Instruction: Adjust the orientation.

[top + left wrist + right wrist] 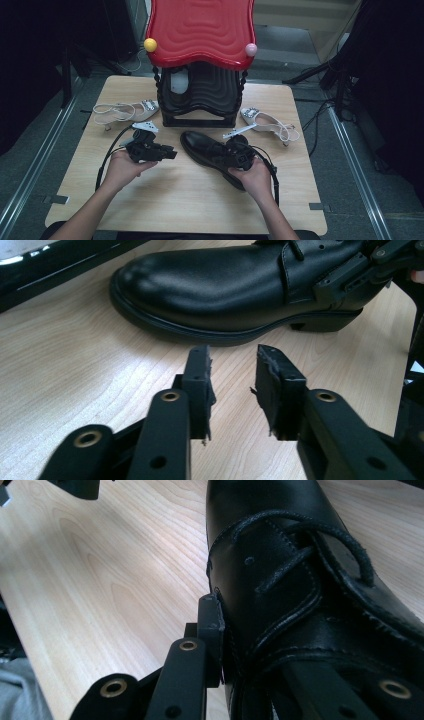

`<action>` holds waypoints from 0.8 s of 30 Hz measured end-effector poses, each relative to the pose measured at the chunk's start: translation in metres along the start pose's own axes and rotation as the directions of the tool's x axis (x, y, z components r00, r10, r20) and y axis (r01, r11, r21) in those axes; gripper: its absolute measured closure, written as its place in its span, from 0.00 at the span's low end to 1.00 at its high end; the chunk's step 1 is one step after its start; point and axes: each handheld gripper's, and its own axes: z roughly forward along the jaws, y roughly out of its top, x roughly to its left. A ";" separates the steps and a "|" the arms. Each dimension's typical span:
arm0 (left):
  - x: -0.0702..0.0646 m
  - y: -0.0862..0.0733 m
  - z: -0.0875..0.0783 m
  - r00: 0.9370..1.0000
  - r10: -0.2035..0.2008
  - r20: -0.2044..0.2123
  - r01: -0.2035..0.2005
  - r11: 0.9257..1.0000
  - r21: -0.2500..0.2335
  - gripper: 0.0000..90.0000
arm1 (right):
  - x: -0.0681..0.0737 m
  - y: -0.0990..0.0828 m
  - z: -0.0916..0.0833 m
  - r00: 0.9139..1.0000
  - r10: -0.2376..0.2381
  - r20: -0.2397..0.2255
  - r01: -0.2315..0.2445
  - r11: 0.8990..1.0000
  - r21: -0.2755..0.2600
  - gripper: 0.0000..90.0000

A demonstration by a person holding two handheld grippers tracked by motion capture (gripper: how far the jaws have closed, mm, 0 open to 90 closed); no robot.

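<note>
A black leather lace-up shoe (202, 145) lies on the wooden table (175, 200), toe toward the back left. My right gripper (236, 156) is shut on the shoe's upper by the laces. In the right gripper view (255, 642) one jaw presses the outside of the shoe (280, 555) and the other jaw is inside its opening. My left gripper (172, 154) hovers left of the shoe and points at it, open with nothing between its fingers (232, 367). The left gripper view shows the shoe (210, 285) side-on, with the right gripper (357, 272) clamped at its collar.
A red-topped black stand (200, 60) occupies the table's back middle, with a yellow ball (150, 45) and a pink ball (251, 49) at its corners. White heeled sandals lie on either side, one left (125, 111) and one right (267, 122).
</note>
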 end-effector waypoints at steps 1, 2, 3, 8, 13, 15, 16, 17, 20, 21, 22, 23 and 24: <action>0.000 0.000 0.001 1.000 -0.001 0.001 0.001 1.000 0.003 0.73 | 0.001 0.000 0.002 1.000 -0.002 0.002 0.002 1.000 -0.002 0.91; 0.000 -0.001 0.001 1.000 0.005 -0.002 -0.005 1.000 0.007 0.72 | 0.002 0.000 0.004 1.000 -0.005 0.004 0.005 1.000 -0.002 0.90; 0.000 -0.001 0.002 1.000 0.005 -0.007 -0.005 1.000 0.007 0.70 | 0.002 0.000 0.005 1.000 -0.011 0.006 0.011 1.000 -0.002 0.89; -0.001 -0.001 0.005 1.000 0.002 -0.006 -0.002 1.000 0.004 0.64 | 0.001 -0.004 0.003 1.000 -0.018 0.000 0.018 1.000 -0.006 0.82; -0.007 0.000 0.006 0.999 0.029 -0.016 -0.029 1.000 -0.013 0.68 | -0.004 -0.008 -0.010 1.000 -0.010 -0.019 0.009 0.999 -0.036 0.74; -0.007 0.001 0.007 1.000 0.028 -0.009 -0.028 1.000 -0.012 0.74 | -0.004 -0.009 -0.019 1.000 -0.015 -0.013 0.014 0.999 -0.046 0.74; -0.007 0.001 0.008 0.999 0.030 -0.009 -0.031 0.999 -0.013 0.76 | -0.005 -0.010 -0.023 1.000 -0.022 -0.010 0.022 0.998 -0.055 0.74; -0.008 0.001 0.008 1.000 0.031 -0.006 -0.031 1.000 -0.008 0.79 | -0.005 -0.011 -0.028 1.000 -0.025 -0.005 0.025 0.998 -0.059 0.76; -0.009 0.002 0.011 0.999 0.034 -0.009 -0.034 0.999 -0.012 0.87 | -0.006 -0.014 -0.041 1.000 -0.027 0.001 0.027 0.997 -0.073 0.82; -0.009 0.002 0.012 0.999 0.038 -0.011 -0.038 0.999 -0.020 0.89 | -0.007 -0.015 -0.044 1.000 -0.026 0.006 0.026 0.997 -0.075 0.84; -0.010 0.003 0.013 0.999 0.037 -0.006 -0.037 0.999 -0.026 0.91 | -0.008 -0.016 -0.047 0.999 -0.030 0.013 0.031 0.996 -0.083 0.87; -0.010 0.003 0.014 0.999 0.036 -0.003 -0.036 0.999 -0.028 0.91 | -0.009 -0.018 -0.051 0.999 -0.030 0.014 0.031 0.995 -0.091 0.89; -0.011 0.004 0.016 0.999 0.037 -0.008 -0.037 0.999 -0.028 0.93 | -0.011 -0.018 -0.054 0.999 -0.028 0.020 0.030 0.994 -0.105 0.94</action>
